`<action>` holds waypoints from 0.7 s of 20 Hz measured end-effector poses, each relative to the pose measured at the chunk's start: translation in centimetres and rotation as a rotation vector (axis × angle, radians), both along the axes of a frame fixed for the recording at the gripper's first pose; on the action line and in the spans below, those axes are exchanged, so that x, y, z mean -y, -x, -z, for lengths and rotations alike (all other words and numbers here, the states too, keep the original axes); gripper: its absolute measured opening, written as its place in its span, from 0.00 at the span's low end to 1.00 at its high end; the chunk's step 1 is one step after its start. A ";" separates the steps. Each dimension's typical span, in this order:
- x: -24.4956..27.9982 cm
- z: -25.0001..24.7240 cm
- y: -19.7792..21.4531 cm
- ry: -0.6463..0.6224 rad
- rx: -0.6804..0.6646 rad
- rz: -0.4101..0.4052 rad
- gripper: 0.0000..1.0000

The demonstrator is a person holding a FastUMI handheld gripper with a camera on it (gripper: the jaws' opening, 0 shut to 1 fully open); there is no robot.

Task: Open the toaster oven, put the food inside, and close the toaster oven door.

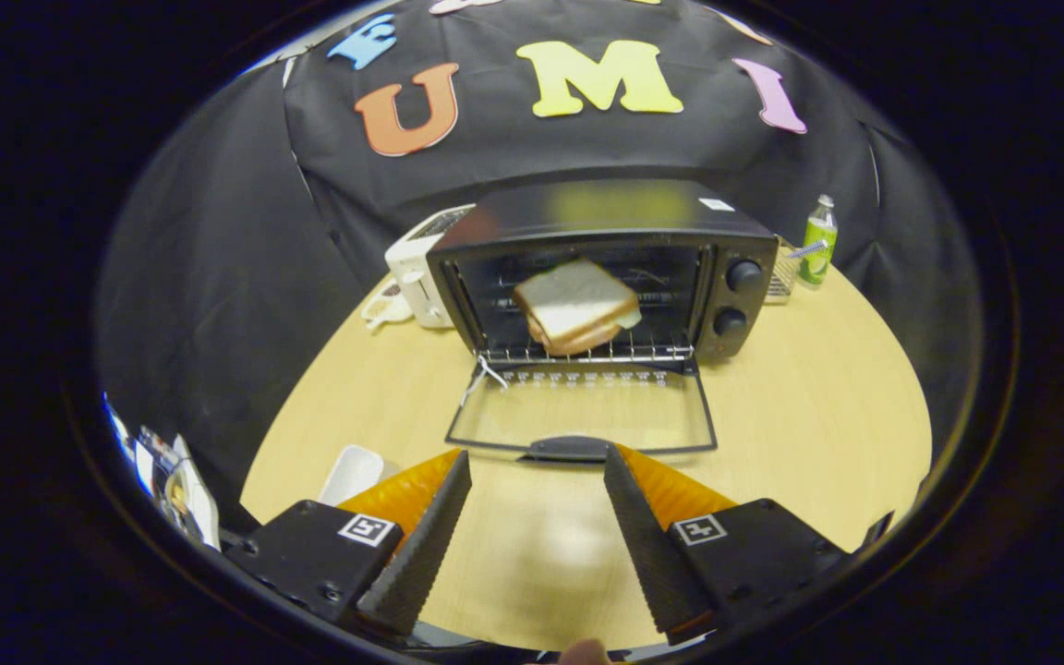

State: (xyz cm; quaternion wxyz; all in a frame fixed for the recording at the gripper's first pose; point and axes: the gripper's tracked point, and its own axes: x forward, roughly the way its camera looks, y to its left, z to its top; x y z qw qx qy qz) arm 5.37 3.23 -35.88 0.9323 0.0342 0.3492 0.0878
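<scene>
Hovering above the wooden counter (pixel 800 406), the gripper (pixel 538 466) had its 2 fingers spread wide with nothing between them. Just ahead of the fingertips lay the handle of the toaster oven (pixel 601 268) door (pixel 587 411), folded down flat. A sandwich (pixel 576 305) sat on the wire rack inside. A white toaster (pixel 414 268) stood beside the oven, a green bottle (pixel 818 242) on its other side.

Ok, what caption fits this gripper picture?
Sandwich on the rack of the toaster oven, door down, open gripper just short of its handle.
</scene>
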 end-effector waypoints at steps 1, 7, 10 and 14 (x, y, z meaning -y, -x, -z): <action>-0.1 0.9 0.4 -0.010 -0.022 0.009 0.94; 0.2 5.4 0.7 0.045 -0.082 0.043 0.95; 0.7 7.2 -0.6 0.060 -0.093 0.067 0.94; 0.7 9.1 -1.9 0.081 -0.110 0.077 0.95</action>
